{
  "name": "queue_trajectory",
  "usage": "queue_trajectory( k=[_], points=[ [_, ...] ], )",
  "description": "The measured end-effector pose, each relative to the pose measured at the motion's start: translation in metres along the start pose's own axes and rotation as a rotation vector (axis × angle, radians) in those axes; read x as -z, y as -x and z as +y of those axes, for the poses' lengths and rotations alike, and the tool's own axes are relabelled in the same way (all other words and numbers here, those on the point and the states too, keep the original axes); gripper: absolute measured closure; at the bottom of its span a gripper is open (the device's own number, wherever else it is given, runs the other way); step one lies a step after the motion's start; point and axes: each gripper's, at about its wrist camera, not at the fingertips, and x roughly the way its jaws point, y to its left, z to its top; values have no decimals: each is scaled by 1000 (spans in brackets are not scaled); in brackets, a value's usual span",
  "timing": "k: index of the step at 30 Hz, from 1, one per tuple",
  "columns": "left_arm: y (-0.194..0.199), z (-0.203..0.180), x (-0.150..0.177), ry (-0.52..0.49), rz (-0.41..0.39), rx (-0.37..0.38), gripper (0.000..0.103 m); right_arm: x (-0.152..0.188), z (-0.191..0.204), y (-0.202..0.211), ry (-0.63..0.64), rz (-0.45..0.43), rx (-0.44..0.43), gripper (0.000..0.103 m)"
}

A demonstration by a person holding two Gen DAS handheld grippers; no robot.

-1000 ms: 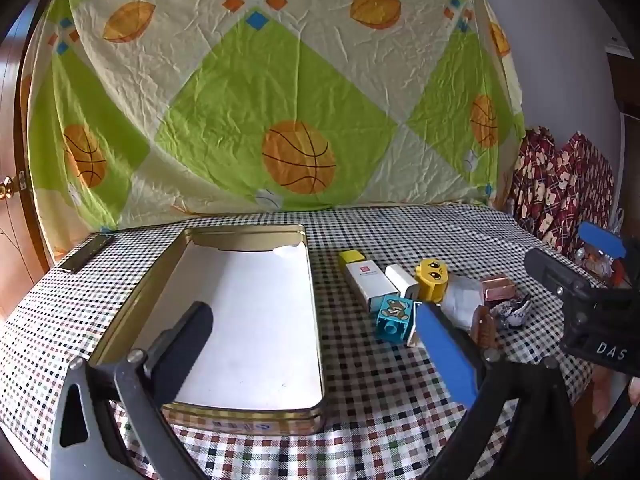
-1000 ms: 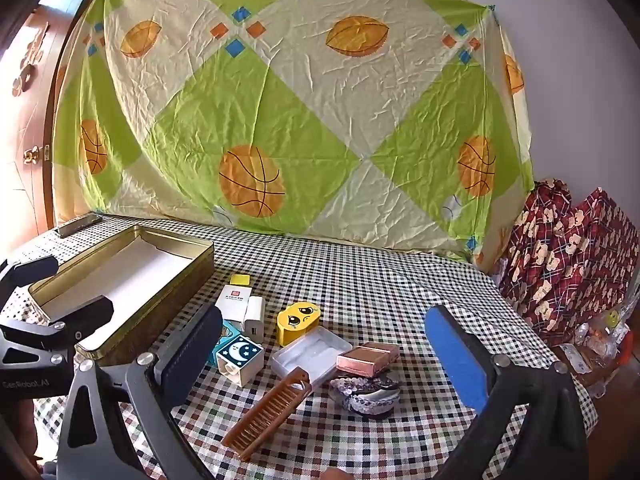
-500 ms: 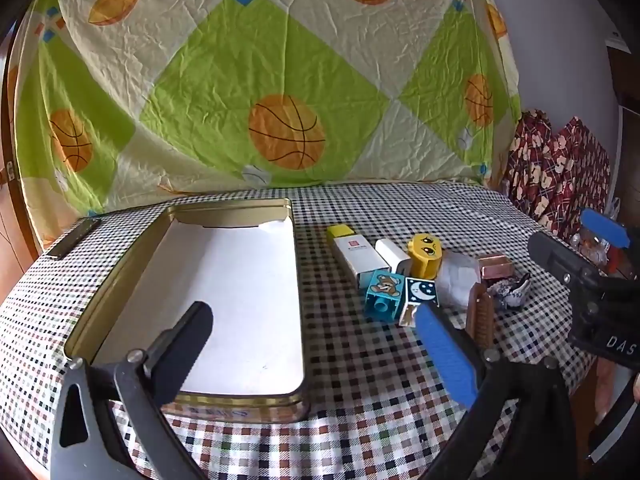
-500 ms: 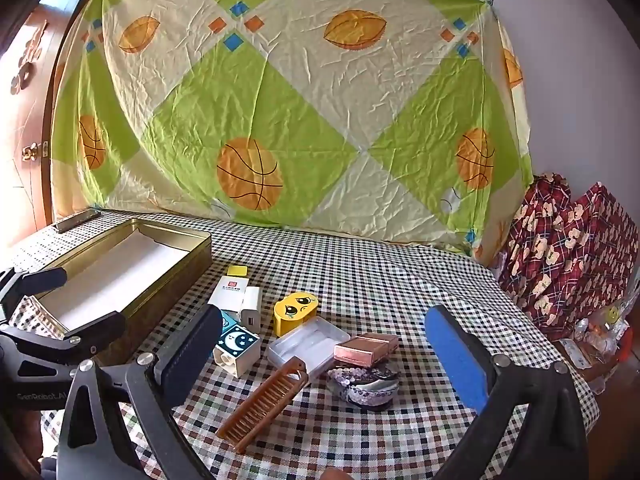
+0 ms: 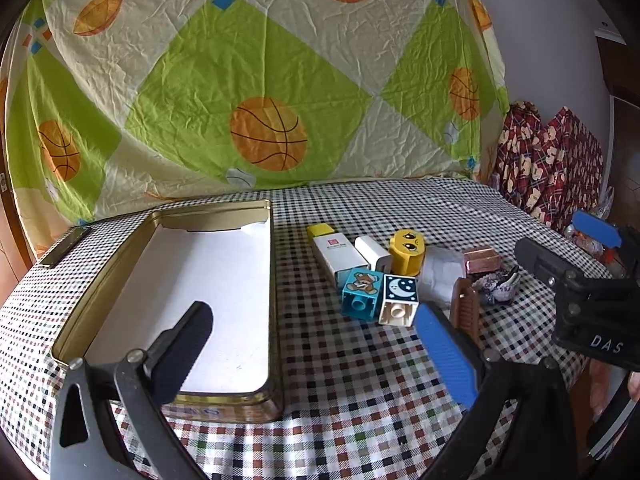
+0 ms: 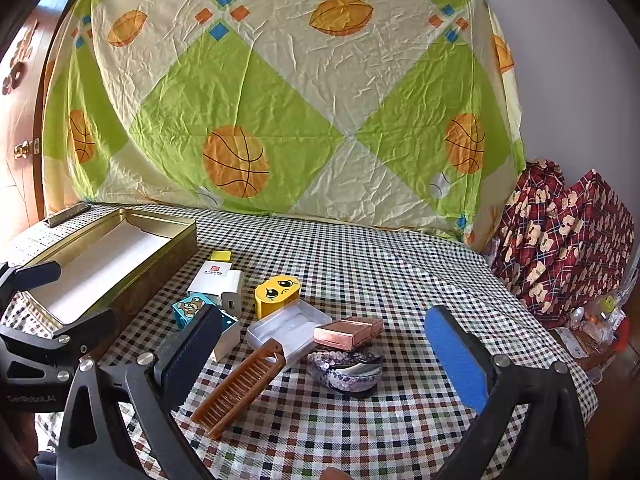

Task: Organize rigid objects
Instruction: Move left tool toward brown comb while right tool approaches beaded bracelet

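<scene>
An open gold tin with a white floor lies on the checked cloth at the left; it also shows in the right wrist view. Beside it lies a cluster: white box with yellow cap, white charger, yellow face block, blue bear cube, moon cube, brown comb, clear case, copper box, sequin clip. My left gripper is open and empty over the tin's near right edge. My right gripper is open and empty above the comb and clip.
A basketball-print sheet hangs behind the table. Red patterned bags stand at the right beyond the table edge. A dark flat bar lies at the far left corner. A wooden door is at the left.
Both grippers have moved forward and slightly down towards the table. The objects look larger and have not been moved. Both jaws stay open.
</scene>
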Motion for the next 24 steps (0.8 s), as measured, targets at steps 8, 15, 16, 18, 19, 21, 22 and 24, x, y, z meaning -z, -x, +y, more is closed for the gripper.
queue_trajectory(
  k=[8, 15, 16, 18, 19, 21, 22, 24],
  points=[
    [-3, -18, 1, -37, 0, 3, 0, 3, -7, -1, -12, 10, 6, 1],
    [-6, -27, 1, -45, 4, 16, 0, 8, -17, -4, -30, 19, 12, 1],
    [-7, -29, 0, -47, 6, 22, 0, 9, -19, -4, -34, 21, 14, 1],
    [-8, -33, 0, -54, 9, 37, 0, 13, -25, -6, -44, 28, 25, 1],
    [-10, -36, 0, -59, 12, 43, 0, 14, -28, -7, -49, 32, 31, 1],
    [-14, -43, 0, -66, 21, 51, 0, 17, -34, -10, -63, 48, 41, 1],
    [-18, -47, 0, -68, 28, 60, 0, 18, -36, -11, -68, 52, 41, 1],
    [-25, -54, 1, -75, 52, 81, 0, 20, -40, -14, -78, 62, 47, 1]
  ],
)
